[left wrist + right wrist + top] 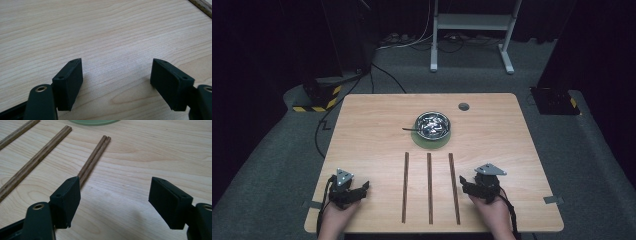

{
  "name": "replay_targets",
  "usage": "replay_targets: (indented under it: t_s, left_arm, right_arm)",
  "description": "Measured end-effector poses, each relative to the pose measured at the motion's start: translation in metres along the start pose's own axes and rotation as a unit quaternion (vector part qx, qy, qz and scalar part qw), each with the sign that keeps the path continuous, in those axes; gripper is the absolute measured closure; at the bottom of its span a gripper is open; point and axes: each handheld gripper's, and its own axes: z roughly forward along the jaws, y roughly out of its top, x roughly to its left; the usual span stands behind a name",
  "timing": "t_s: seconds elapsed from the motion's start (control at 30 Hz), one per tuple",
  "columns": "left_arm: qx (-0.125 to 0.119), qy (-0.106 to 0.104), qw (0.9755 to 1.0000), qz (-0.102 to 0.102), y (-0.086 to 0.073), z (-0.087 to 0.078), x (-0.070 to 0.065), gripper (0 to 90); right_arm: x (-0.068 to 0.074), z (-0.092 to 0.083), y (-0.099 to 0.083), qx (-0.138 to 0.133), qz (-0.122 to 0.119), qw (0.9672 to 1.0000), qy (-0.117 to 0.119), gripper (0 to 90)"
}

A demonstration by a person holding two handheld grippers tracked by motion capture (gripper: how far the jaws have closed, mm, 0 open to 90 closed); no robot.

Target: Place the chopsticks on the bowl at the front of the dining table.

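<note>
Three pairs of brown wooden chopsticks lie side by side near the table's front: left point(405, 186), middle point(429, 187), right point(454, 187). Behind them a steel bowl point(432, 124) rests on a green round mat point(430, 142). My left gripper point(362, 189) rests at the front left, open over bare wood point(117, 75). My right gripper point(465, 184) sits just right of the right pair, open; its left jaw is close beside that pair point(93, 158), with nothing between the jaws point(114, 195).
The light wooden table point(362, 130) has a grey cable port point(463, 106) at the back right. A thin dark utensil handle point(408, 129) sticks out left of the bowl. Beyond the table are grey carpet, cables and a white stand point(472, 30).
</note>
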Motion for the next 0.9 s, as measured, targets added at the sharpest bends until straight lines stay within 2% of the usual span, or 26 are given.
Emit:
replay_targets:
  t_s: [0.27, 0.4, 0.53, 0.77, 0.9]
  left_arm:
    - [-0.002, 0.002, 1.0000, -0.003, 0.000, 0.000, -0.001, 26.1]
    - [-0.002, 0.002, 1.0000, -0.003, 0.000, 0.000, -0.001, 26.2]
    - [-0.002, 0.003, 1.0000, -0.004, 0.000, 0.000, -0.001, 26.2]
    - [-0.002, 0.002, 1.0000, -0.004, 0.000, 0.000, -0.001, 26.2]
    - [-0.002, 0.002, 1.0000, -0.004, 0.000, 0.000, -0.001, 26.1]
  right_arm:
    - [0.010, 0.004, -0.001, 0.000, 0.014, 0.9998, 0.013, 29.6]
    - [0.014, 0.006, -0.001, 0.007, 0.011, 0.9998, 0.015, 29.7]
    - [0.021, 0.010, -0.002, 0.017, -0.007, 0.9997, 0.013, 33.4]
    - [0.022, 0.014, -0.004, 0.027, -0.009, 0.9995, 0.010, 34.8]
    - [0.019, 0.015, -0.005, 0.040, -0.006, 0.9992, 0.001, 39.0]
